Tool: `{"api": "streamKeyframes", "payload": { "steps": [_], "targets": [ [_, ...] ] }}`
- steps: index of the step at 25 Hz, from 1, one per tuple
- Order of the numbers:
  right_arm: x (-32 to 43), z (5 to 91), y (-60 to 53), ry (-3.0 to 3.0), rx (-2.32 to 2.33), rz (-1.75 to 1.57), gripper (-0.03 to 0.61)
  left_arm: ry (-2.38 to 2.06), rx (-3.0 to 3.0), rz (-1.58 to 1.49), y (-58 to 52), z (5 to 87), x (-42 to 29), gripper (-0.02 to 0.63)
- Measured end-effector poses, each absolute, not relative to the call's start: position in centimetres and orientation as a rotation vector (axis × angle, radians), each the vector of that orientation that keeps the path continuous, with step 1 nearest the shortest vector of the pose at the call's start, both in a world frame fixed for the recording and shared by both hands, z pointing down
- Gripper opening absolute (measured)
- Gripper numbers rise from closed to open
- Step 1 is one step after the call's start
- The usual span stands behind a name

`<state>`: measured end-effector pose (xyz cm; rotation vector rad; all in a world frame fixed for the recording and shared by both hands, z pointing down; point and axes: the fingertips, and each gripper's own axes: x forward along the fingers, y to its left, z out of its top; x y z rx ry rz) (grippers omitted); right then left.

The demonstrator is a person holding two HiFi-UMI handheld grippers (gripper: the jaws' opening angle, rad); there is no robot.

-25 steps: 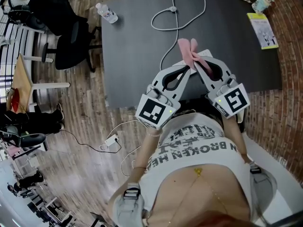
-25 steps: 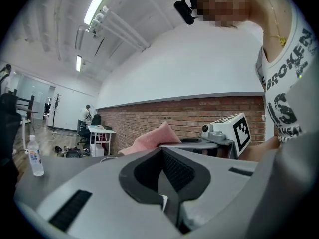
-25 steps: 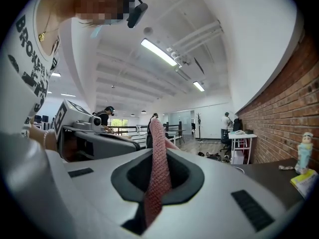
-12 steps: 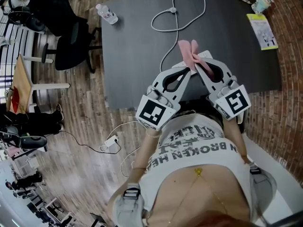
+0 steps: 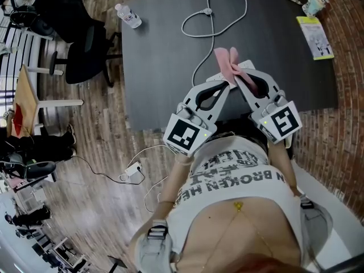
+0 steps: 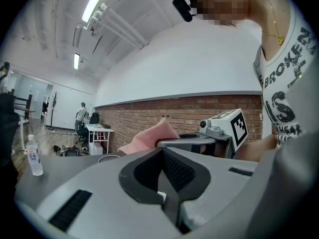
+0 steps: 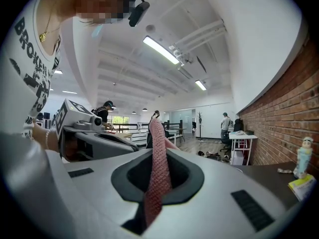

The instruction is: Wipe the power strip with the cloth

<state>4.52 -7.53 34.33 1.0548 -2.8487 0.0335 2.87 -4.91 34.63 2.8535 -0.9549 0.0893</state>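
Right gripper [image 5: 235,78] clamps the pink cloth [image 5: 226,60] over the dark table's [image 5: 159,50] near edge. The left gripper [image 5: 225,84] sits just beside it. The power strip seems hidden beneath both grippers; only its white cable [image 5: 227,21] shows. Left gripper view: jaws together, empty. Right gripper view: the cloth, soft, light and floppy, is pinched at a fold; a bunched hold should wipe best.

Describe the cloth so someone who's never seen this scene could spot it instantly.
Start at the dark table, then its near edge, where the right gripper reaches over it. The cloth is pinched in that gripper's jaws and sticks out past them. It is the only pink, soft thing there, next to a white cable.
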Motion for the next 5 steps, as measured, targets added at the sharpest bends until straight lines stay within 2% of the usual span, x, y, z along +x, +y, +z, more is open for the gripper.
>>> {"api": "streamKeyframes", "payload": {
  "steps": [5],
  "targets": [
    [4.62, 34.39, -7.45, -2.845, 1.048, 0.030, 0.015, -0.948, 2.863, 0.090, -4.81, 34.67, 3.10, 0.008]
  ]
}}
